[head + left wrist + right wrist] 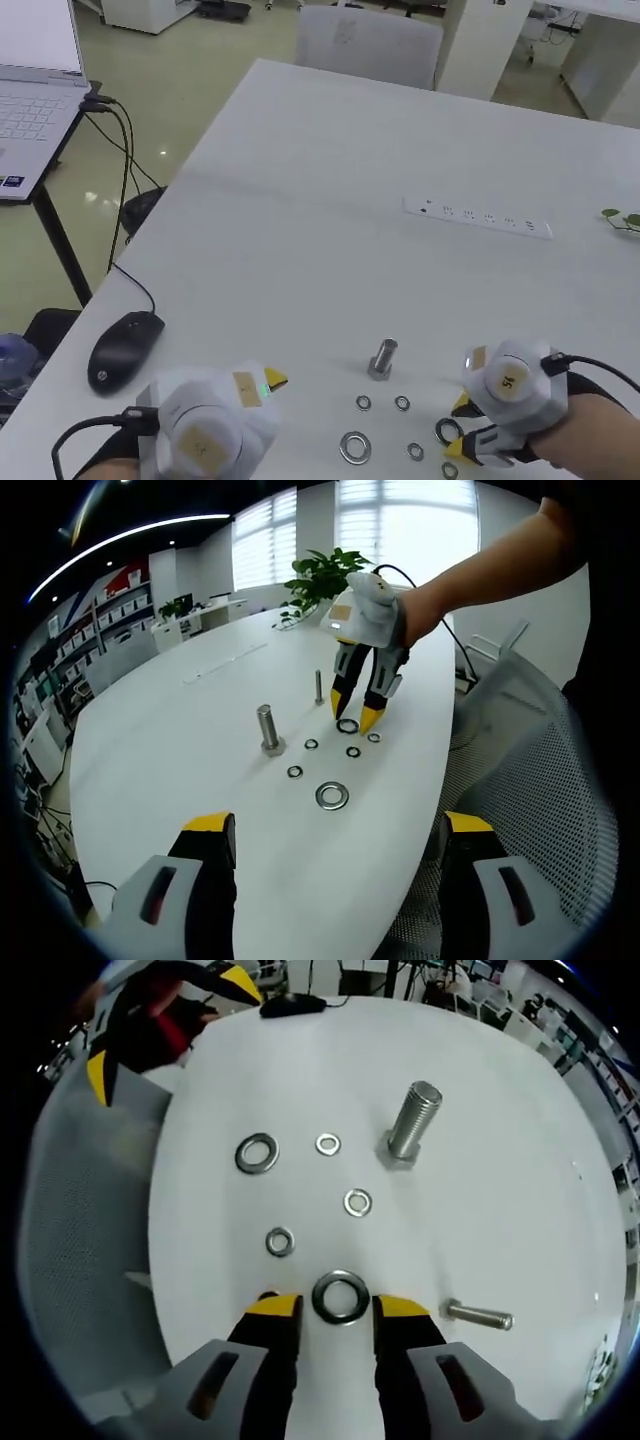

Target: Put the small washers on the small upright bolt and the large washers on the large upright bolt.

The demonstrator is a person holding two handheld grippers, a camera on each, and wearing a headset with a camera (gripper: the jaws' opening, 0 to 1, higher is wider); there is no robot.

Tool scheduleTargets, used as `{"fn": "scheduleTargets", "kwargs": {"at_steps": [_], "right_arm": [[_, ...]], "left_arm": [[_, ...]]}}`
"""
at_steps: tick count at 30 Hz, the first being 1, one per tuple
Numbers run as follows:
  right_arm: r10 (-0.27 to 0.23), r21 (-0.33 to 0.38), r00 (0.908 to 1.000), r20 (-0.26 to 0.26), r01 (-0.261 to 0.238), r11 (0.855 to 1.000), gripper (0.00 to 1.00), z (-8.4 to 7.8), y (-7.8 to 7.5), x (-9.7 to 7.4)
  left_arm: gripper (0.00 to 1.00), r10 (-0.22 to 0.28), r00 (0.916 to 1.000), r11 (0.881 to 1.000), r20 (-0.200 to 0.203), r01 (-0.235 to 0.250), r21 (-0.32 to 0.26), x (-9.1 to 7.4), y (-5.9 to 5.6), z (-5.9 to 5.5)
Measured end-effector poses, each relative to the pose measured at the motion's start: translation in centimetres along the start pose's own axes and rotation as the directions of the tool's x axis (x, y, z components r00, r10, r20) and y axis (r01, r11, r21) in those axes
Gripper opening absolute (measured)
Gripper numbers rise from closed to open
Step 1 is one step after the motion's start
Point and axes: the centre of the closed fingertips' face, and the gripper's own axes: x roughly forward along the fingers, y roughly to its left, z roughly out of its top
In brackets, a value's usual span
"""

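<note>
Table [300, 200]: white; carries all the parts listed below.
Left gripper [338, 828]: bottom of the left gripper view. The jaws are spread wide with nothing between them. In the head view it sits at lower left, over the table's near edge.
Right gripper [338, 1310]: bottom of the right gripper view. The jaws are parted, with the yellow tips down at the table on either side of a washer. A thin gap shows at each tip, so the washer is not clamped.
First large washer [340, 1297]: lies flat on the table between the right gripper's tips, at lower centre of the right gripper view.
Second large washer [257, 1153]: lies flat at upper left of the right gripper view, well apart from both bolts.
Small washers [358, 1202]: three lie flat and loose in the middle of the right gripper view, between the large washers and the large bolt. None is on a bolt.
Large bolt [413, 1120]: stands upright on its head at upper right of the right gripper view. Its shank is bare.
Small bolt [319, 686]: stands upright at centre of the left gripper view, just left of the right gripper and beyond the large bolt. Its shank is bare.
Mouse [125, 350]: black, at lower left of the head view, near the left gripper.
Power strip [478, 217]: white, at right of centre in the head view, well beyond the bolts.
Laptop [30, 100]: at upper left of the head view, on a separate stand.
</note>
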Motion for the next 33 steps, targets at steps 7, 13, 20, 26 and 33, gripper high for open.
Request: {"fn": "scheduleTargets", "kwargs": {"at_steps": [7, 13, 20, 26, 33], "right_arm": [[0.012, 0.025, 0.9998, -0.018, -0.011, 1.0, 0.28, 0.0, 0.1, 0.0], [0.013, 0.013, 0.9968, -0.079, -0.012, 1.0, 0.25, 0.0, 0.1, 0.1], [0.016, 0.01, 0.9921, -0.124, -0.015, 1.0, 0.22, -0.1, -0.1, 0.1], [0.019, 0.029, 0.9932, -0.114, -0.016, 0.999, 0.21, -0.1, -0.2, 0.1], [0.033, 0.054, 0.9923, -0.12, -0.026, 0.998, 0.21, -0.2, -0.1, 0.0]], "left_arm": [[0.82, -0.001, 1.0, 1.0, -0.005, 0.001, 0.002, -0.1, 0.0, -0.1], [0.79, -0.007, 1.0, 1.0, -0.003, 0.007, 0.0, -0.1, -0.2, 0.0], [0.78, -0.006, 0.9999, 1.0, 0.011, 0.006, 0.0, -0.2, -0.5, 0.6], [0.78, -0.002, 0.9999, 1.0, 0.013, 0.002, 0.003, -0.3, -0.5, 0.8], [0.77, 0.004, 0.9999, 1.0, 0.009, -0.004, 0.003, -0.5, -0.4, 0.7]]}}
